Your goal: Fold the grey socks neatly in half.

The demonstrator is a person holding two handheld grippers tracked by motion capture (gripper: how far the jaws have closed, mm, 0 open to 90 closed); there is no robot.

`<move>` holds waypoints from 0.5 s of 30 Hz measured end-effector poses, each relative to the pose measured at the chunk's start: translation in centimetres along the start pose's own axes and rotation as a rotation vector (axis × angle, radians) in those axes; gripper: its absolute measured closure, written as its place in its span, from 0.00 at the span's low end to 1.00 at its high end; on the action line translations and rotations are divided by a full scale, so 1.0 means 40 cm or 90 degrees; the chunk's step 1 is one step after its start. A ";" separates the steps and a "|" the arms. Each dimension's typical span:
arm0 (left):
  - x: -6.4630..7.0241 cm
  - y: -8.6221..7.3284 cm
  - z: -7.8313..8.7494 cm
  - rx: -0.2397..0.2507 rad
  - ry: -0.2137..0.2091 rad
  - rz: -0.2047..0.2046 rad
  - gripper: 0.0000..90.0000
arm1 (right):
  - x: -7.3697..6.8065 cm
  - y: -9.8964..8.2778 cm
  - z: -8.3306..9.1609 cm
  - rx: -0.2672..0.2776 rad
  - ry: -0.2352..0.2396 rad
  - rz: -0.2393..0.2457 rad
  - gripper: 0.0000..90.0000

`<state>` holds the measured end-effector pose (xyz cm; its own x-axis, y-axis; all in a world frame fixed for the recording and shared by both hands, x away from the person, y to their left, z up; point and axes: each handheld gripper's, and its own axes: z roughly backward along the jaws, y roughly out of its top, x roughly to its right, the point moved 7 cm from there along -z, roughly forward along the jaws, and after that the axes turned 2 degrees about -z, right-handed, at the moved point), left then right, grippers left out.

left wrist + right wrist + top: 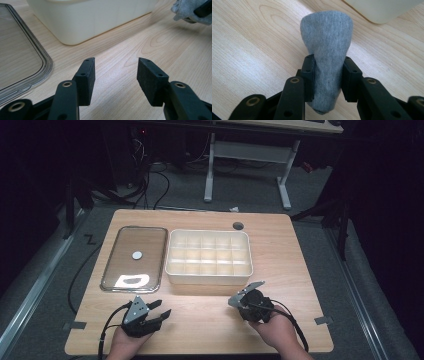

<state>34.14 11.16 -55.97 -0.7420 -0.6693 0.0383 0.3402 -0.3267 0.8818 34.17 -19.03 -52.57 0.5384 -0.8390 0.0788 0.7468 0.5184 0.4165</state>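
Observation:
My right gripper (328, 77) is shut on a rolled grey cloth (326, 42), which sticks out past its black pads above the wooden table. In the high view that right gripper (239, 301) is held near the table's front edge, just in front of the white compartment box (209, 256). My left gripper (161, 310) rests at the front left, jaws apart. Between its open jaws (116, 65) there is only bare wood. The grey cloth (186, 13) also appears at the top right of the left gripper view.
A clear flat lid (135, 257) with a small white disc (137, 254) lies left of the box. The box's front wall (95, 17) and the lid's rim (46, 67) are close ahead of the left gripper. A round hole (238, 225) sits near the table's far edge.

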 end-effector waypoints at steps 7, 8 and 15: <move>-0.005 -0.002 0.002 0.001 -0.001 0.009 0.53 | 0.017 0.001 0.024 0.004 -0.003 0.000 0.76; -0.004 -0.002 0.002 0.001 -0.001 0.008 0.53 | 0.020 0.000 0.029 0.001 -0.002 -0.010 0.76; -0.001 -0.002 0.000 0.001 -0.003 0.009 0.53 | 0.037 0.001 0.048 -0.013 -0.001 -0.006 0.76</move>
<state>34.14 11.20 -56.03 -0.7397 -0.6709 0.0527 0.3496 -0.3161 0.8820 34.24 -20.56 -50.70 0.5305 -0.8443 0.0759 0.7600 0.5134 0.3986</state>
